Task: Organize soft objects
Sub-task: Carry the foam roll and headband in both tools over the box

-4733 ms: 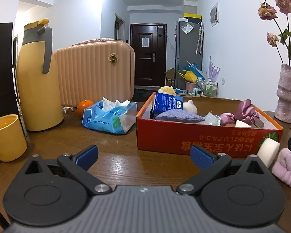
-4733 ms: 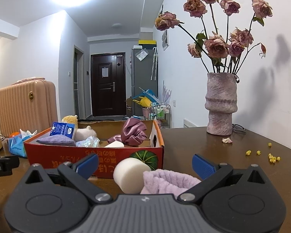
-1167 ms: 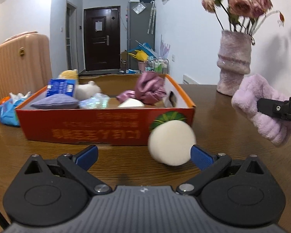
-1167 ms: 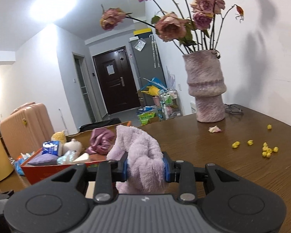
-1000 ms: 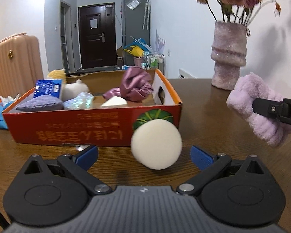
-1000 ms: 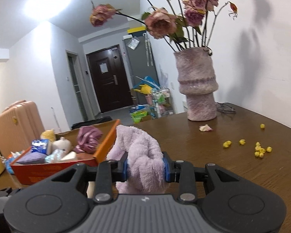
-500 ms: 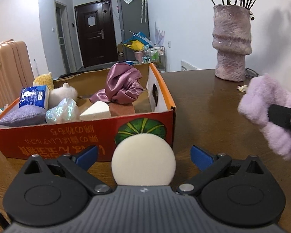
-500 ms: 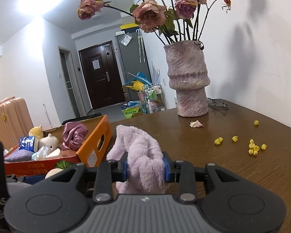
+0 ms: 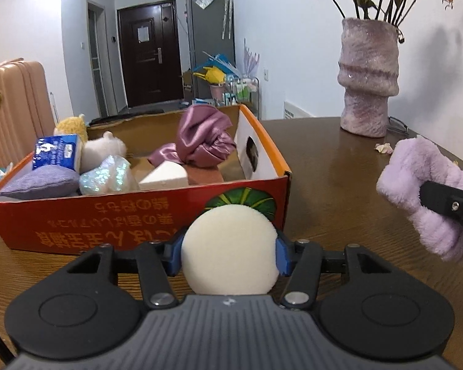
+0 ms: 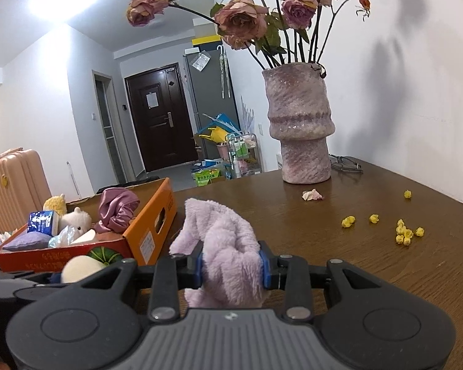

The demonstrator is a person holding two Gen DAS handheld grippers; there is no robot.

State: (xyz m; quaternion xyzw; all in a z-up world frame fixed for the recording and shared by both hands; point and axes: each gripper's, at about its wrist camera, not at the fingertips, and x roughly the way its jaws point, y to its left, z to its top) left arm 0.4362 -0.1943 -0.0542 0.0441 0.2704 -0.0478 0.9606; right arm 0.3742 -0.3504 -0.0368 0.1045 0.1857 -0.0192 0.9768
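Brown wooden table point(image 9: 339, 160) bears left tongs point(image 9: 230, 254) closing on sponge point(image 9: 230, 249), right tongs point(image 10: 231, 266) pinching lilac cloth point(image 10: 228, 256), seemingly aloft.

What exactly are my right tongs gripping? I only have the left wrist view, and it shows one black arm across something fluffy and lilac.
Observer: Both pads of the right tongs are shut on the lilac headband, pinching its middle, and loose ends stick out above and below.
Operator: Anything on the table to the right of it?
Observer: Small yellow crumbs lie scattered on the table, nearer the camera than the vase.
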